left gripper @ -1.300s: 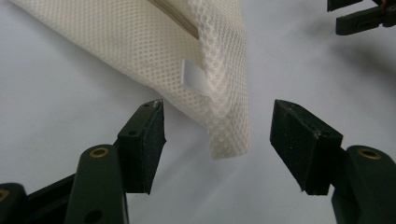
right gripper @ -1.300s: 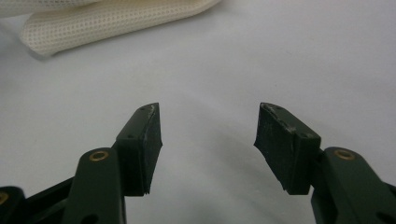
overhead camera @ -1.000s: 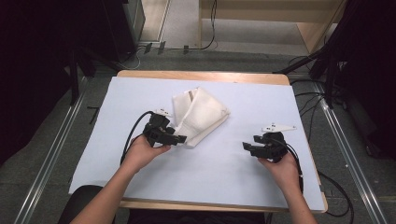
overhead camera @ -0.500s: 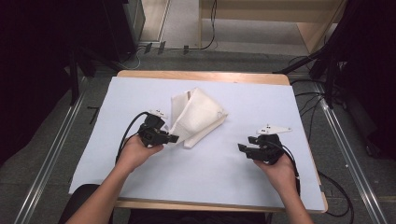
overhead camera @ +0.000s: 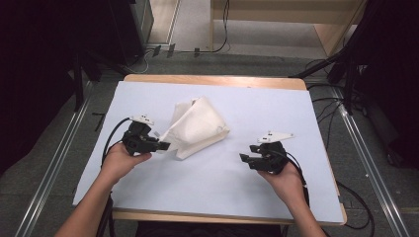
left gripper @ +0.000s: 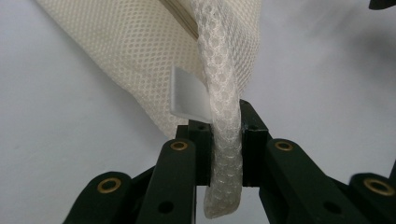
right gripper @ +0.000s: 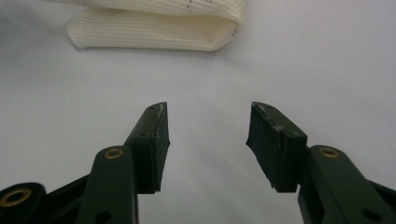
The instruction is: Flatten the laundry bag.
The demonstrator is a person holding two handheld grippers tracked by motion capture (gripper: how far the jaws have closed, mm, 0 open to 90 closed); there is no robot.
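Cream-white mesh fabric, a folded cloth bag (overhead camera: 197,127), lies on the pale blue sheet that covers the bench (overhead camera: 222,197), and one corner of it is drawn out toward the left tool (overhead camera: 162,146). In the left gripper view that corner is a rolled strip of mesh (left gripper: 225,140) clamped between the two black jaws, which have just been closing on it; its loose end hangs below them, and a small white tag (left gripper: 187,94) juts out just beside the left jaw. The rest of the bag spreads away beyond the jaw tips. The right tool (overhead camera: 245,159) is well apart from the bag, with bare sheet between; its jaws stand apart with nothing between them, though they have just been closing a little, and the bag's folded edge (right gripper: 154,28) lies ahead of them.
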